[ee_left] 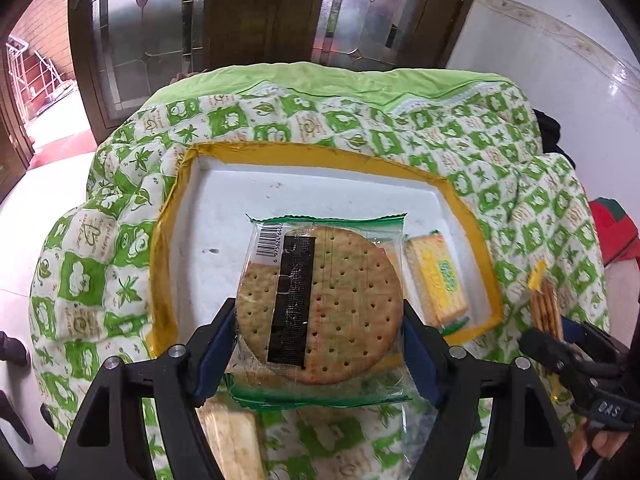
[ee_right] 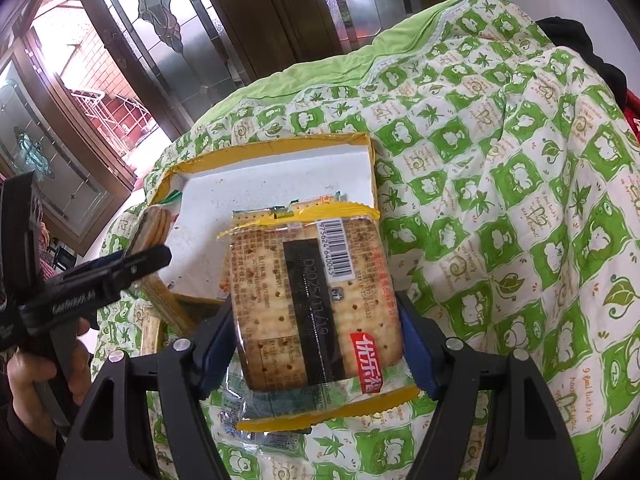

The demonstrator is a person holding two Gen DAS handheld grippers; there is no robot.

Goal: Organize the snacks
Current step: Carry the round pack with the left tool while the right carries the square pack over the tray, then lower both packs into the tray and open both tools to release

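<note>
- Landmark = the white tray (ee_left: 224, 200) w/ yellow-taped rim, sitting on the green-print quilt (ee_left: 500, 152). All places below are rel. to it.
- Your left gripper (ee_left: 318, 320) has its blue pads pressed on both sides of the round cracker pack (ee_left: 320, 304) (green-edged wrapper), jaws fairly wide bc the pack is wide. The pack hangs over the tray's near edge, partly above the tray floor.
- Your right gripper (ee_right: 316, 316) is clamped on the square cracker pack (ee_right: 312, 300) (yellow-edged wrapper, red label), jaws about mid-width. The pack looks to be above the tray's near-right corner.
- Step in hand, my guess: drop both packs into the tray. Bring each fully past the rim before you let go, lower till the wrapper is near the floor, then open slowly so it lands flat.
- Keep the 2 grippers apart. They're close at the tray's near side, so do one at a time if it gets tight.
- Squeeze lightly. Crackers prob. crack easily.
- Tray contents: one yellow cracker pack (ee_left: 436, 280) along the right wall, maybe another under it, can't tell. Rest of the floor is bare, so put the round pack left of it.
- Off-tray: a cracker pack (ee_left: 232, 440) on the quilt just in front of the tray, still to collect.
</note>
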